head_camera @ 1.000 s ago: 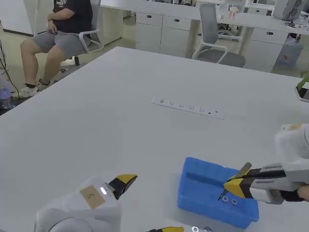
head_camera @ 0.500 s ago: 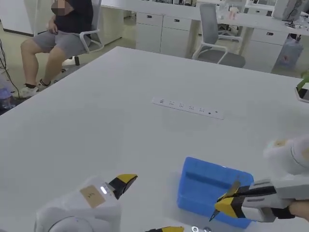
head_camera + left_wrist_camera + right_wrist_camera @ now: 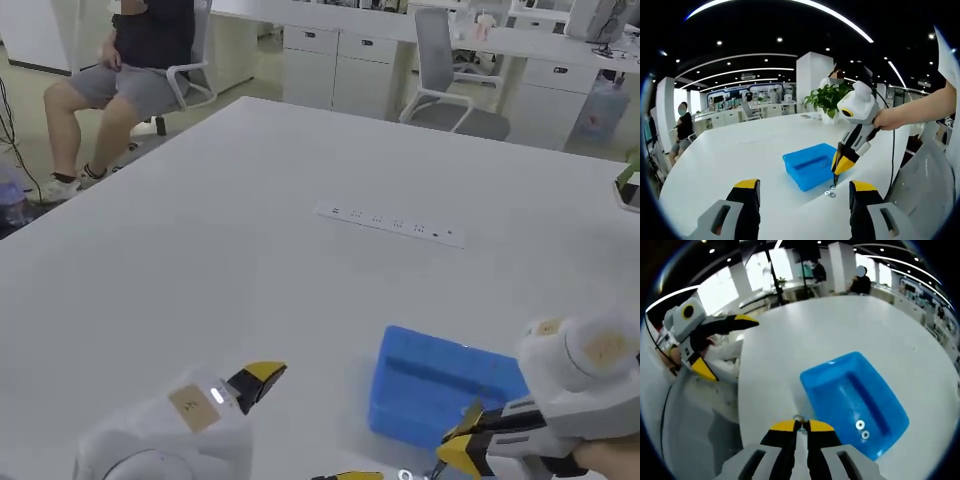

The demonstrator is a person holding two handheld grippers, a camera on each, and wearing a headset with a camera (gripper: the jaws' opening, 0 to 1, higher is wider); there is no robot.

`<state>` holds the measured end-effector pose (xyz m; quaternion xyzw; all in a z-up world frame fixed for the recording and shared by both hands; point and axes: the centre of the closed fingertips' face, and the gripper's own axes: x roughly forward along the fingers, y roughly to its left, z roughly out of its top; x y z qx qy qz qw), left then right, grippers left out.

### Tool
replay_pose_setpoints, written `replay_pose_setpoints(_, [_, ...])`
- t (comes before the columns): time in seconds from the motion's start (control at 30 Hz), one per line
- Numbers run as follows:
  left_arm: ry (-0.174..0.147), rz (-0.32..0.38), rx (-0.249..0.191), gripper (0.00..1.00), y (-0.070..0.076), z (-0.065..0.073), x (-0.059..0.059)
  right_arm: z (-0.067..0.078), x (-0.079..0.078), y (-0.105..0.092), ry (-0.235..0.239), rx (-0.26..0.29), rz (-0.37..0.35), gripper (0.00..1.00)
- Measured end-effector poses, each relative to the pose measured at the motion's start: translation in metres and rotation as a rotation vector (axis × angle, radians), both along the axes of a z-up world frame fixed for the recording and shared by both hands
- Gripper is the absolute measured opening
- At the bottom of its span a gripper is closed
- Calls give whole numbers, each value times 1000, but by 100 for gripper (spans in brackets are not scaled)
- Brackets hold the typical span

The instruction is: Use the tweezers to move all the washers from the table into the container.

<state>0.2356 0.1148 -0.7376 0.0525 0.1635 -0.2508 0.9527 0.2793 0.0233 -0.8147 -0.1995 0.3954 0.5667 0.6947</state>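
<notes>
move: right gripper (image 3: 452, 462) back from container (image 3: 425, 385) to washers (image 3: 830, 193) on counter (image 3: 250, 280), bottom of frame
fingers: right clamped on tweezers (image 3: 834, 181); left gripper (image 3: 804, 195) apart
we read: next pick starting

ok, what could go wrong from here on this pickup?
1. The washers on the table lie close together, so the tweezers in the right hand-held gripper may catch two or flick one away.
2. They sit right by the container wall, and the tip could bump it.
3. A flat washer may slip while it is lifted over that wall.
</notes>
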Motion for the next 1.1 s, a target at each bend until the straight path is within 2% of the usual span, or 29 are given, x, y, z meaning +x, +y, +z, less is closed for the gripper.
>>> replay_pose_setpoints(0.3, [2, -4, 2, 73, -1, 0, 0, -5, -1, -1, -10, -19, 18, 4])
replay_pose_setpoints(0.53, [5, -6, 4, 73, -1, -1, 0, -4, -3, 0, -12, -15, 22, 4])
replay_pose_setpoints(0.73, [4, -7, 8, 73, -1, -2, 0, -4, -11, 3, -77, -43, 92, 4])
replay_pose_setpoints(0.83, [4, -5, 7, 73, 0, -2, 0, -5, -12, 5, -90, -45, 103, 4])
replay_pose_setpoints(0.97, [1, -2, 7, 73, 0, -1, 0, -6, -11, 9, -113, -33, 77, 3])
replay_pose_setpoints(1.1, [-1, 6, 2, 73, 2, -1, 0, -6, -9, 11, -136, 4, 10, 3])
